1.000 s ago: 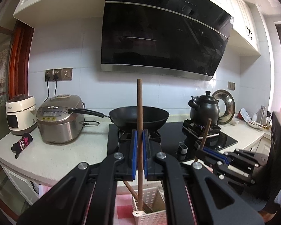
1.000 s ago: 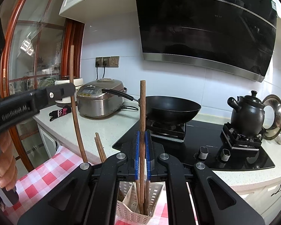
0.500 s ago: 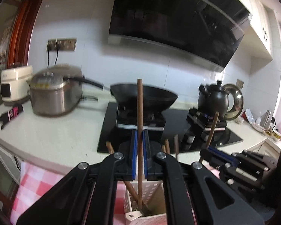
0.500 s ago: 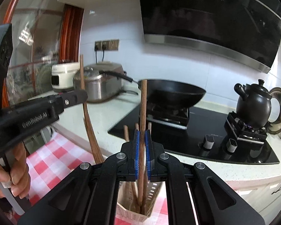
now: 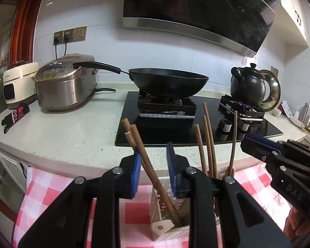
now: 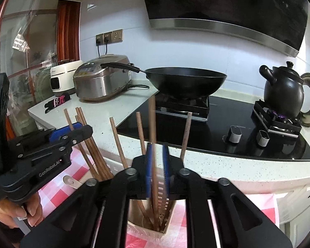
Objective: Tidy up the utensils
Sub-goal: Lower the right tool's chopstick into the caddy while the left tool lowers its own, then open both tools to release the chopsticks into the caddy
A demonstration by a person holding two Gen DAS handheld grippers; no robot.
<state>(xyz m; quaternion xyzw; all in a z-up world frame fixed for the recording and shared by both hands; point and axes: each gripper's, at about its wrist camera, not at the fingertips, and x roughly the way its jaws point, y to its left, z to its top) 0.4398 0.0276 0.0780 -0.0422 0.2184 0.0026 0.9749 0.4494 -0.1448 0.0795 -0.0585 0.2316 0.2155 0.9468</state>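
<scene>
Two grippers hang over a white slotted holder (image 5: 165,225) that stands on a red-and-white checked cloth (image 5: 51,196) in front of the bench. The left gripper (image 5: 154,165) has its blue-padded fingers (image 5: 136,169) apart, having just been opening; brown wooden chopsticks (image 5: 148,165) lean between the pads, resting in the holder and pressed by neither one. In the right wrist view, the right gripper (image 6: 156,165) also has its fingers parted, after opening just now, and a blurred chopstick (image 6: 153,144) stands loose in the gap with its lower end down inside the holder. More chopsticks lean in the same holder on either side, some tilted left, some tilted right. A person's hand (image 6: 16,210) grips the handle of the left gripper at the lower left of the right wrist view.

Past the cloth, the pale speckled bench (image 5: 72,132) carries a black glass hob (image 5: 196,132) at its middle. A black wok (image 5: 167,80) sits on the hob's left burner and a black kettle (image 5: 248,84) on the right one. Toward the bench's left end stand a steel rice cooker (image 5: 66,82) and, beyond it, a white cooker (image 5: 18,84), with a dark patterned glove (image 5: 15,115) lying near the front edge. A range hood (image 5: 200,10) hangs on the wall above.
</scene>
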